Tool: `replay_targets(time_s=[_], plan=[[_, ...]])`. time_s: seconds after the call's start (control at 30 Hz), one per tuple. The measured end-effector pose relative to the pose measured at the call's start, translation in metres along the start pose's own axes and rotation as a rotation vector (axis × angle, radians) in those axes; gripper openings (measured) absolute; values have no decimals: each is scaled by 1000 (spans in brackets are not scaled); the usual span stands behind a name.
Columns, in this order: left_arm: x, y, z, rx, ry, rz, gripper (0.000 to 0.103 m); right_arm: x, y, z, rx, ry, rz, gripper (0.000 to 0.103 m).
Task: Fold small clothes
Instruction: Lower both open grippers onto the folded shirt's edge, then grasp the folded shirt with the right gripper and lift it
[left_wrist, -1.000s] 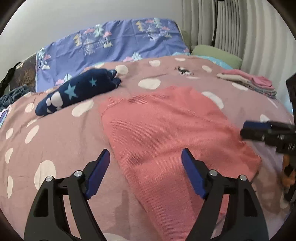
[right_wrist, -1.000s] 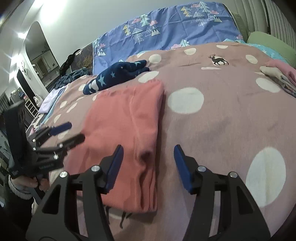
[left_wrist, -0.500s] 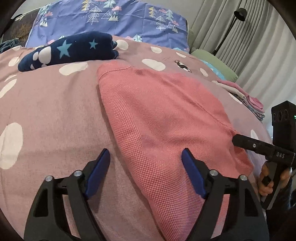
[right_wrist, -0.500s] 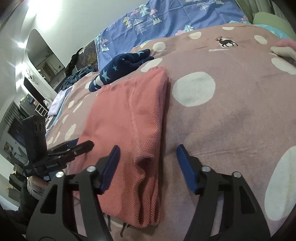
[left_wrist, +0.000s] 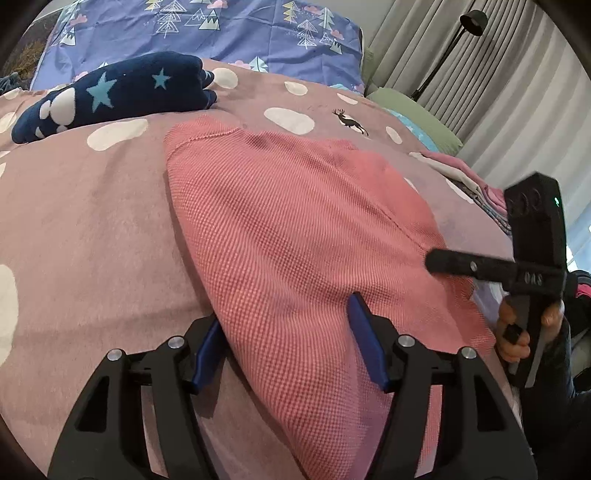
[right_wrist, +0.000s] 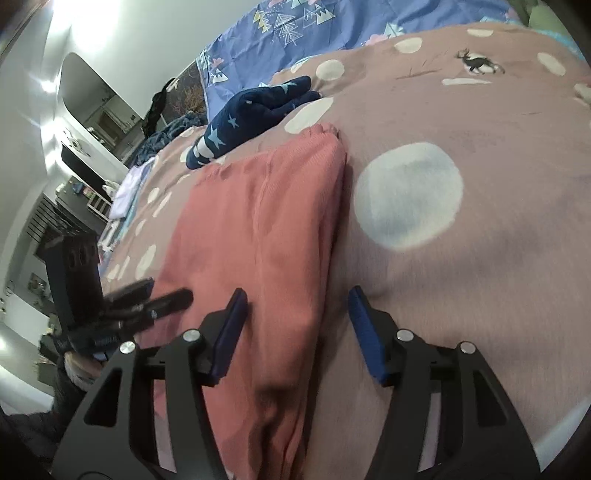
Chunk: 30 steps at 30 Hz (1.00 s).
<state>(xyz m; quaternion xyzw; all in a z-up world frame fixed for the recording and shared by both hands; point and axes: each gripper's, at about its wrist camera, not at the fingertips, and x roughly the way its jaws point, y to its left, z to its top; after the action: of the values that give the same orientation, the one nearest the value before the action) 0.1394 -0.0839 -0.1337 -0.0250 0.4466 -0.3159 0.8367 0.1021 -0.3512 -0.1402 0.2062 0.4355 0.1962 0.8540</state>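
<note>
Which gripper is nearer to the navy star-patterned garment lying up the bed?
Left, though only by a little. The left gripper straddles the pink garment's near edge on the navy garment's side; the right gripper straddles the opposite folded edge, farther across.

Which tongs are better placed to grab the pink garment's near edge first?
Left, probably. The left tongs are closing astride the pink garment edge. The right tongs straddle the folded edge too but hold steady, open.

left tool (left_wrist: 284, 339): black frame, silver screws, blue pads
right tool (right_wrist: 295, 332): same build; black body at right of the left view, green light, white marking
sleeve (left_wrist: 561, 387): dark
</note>
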Motion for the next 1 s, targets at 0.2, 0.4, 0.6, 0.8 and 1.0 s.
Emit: replay_targets(time_s=[0.2,0.4,0.6,0.8,1.0], plan=[[4,4,4,-6,-5,-26,67,15,2,8,-59,18,59,60],[9,2,8,6,-2,-30,69,21,7,12,-81,31,84,60],[14,2,14,17,5,-37,70,37,14,25,-101,45,58,51],[20,2,20,18,4,-38,70,40,13,26,-111,26,49,46],[19,2,18,16,-2,-36,70,36,13,23,-111,17,39,44]])
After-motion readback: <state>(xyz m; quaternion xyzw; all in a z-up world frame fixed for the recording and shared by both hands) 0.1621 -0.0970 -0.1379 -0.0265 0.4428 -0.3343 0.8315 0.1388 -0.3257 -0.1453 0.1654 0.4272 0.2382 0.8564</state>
